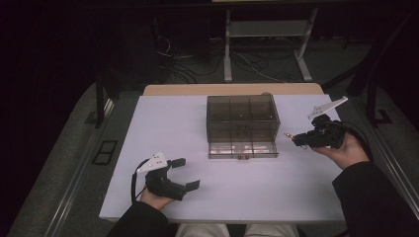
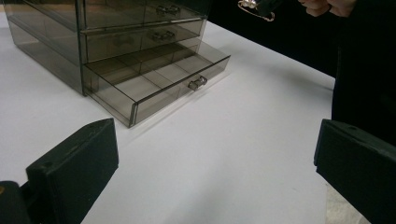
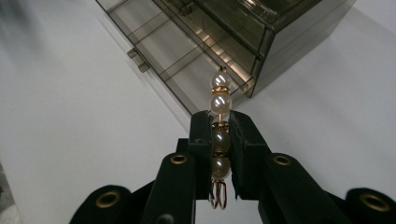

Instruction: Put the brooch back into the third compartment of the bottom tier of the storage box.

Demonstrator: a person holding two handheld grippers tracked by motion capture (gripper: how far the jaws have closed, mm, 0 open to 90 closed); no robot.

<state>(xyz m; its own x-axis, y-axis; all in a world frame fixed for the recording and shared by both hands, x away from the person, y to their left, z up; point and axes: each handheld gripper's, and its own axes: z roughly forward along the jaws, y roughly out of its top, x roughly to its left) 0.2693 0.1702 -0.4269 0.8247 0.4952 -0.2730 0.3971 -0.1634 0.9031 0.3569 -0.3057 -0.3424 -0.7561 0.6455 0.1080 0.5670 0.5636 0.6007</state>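
I see black sleeves on both my forearms. My left gripper (image 1: pixel 185 173) and right gripper (image 1: pixel 295 138) are black, each topped by a pale grey three-cornered plate, with thick block-like jaws. Brass-ringed holes dot the right one's arms, and a black cable loops from the left.

Left gripper (image 1: pixel 187 173), black with a grey three-cornered plate, rests in the hand (image 1: pixel 157 197) at lower left of the high view, jaws wide apart. Right gripper (image 1: pixel 295 138), held in the dark-sleeved hand (image 1: pixel 346 150) at centre right, jaws clamped together, pointing left
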